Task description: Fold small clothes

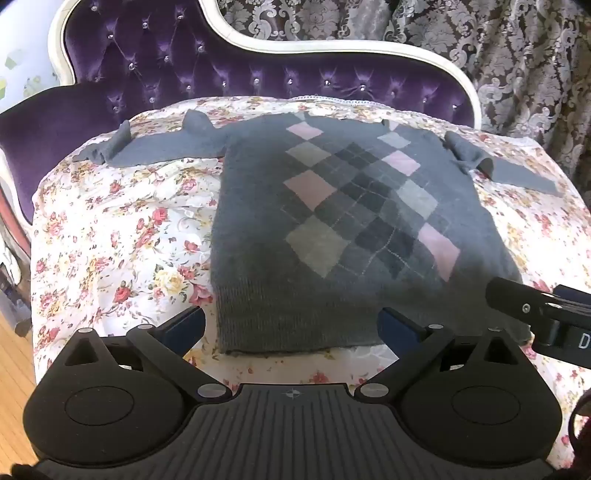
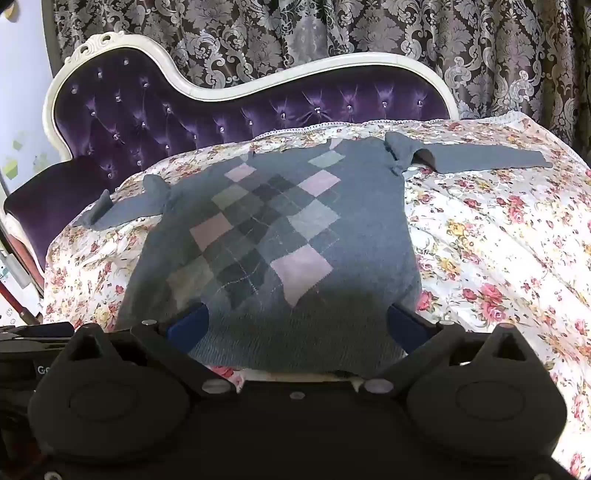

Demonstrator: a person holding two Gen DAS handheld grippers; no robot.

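A small grey sweater (image 1: pixel 332 206) with pink, light grey and dark diamonds lies flat on a floral cloth, hem toward me and both sleeves spread out sideways. In the right wrist view the same sweater (image 2: pixel 280 236) fills the middle. My left gripper (image 1: pixel 291 325) hangs open above the left half of the hem, nothing between its blue pads. My right gripper (image 2: pixel 299 325) is open over the right half of the hem, also empty. The right gripper's black body (image 1: pixel 546 314) shows at the right edge of the left wrist view.
The floral cloth (image 1: pixel 122 229) covers the seat of a purple tufted sofa with a white carved frame (image 2: pixel 207 92). Patterned curtains (image 2: pixel 369 29) hang behind. Wooden floor (image 1: pixel 14 369) shows at the lower left, past the cloth's edge.
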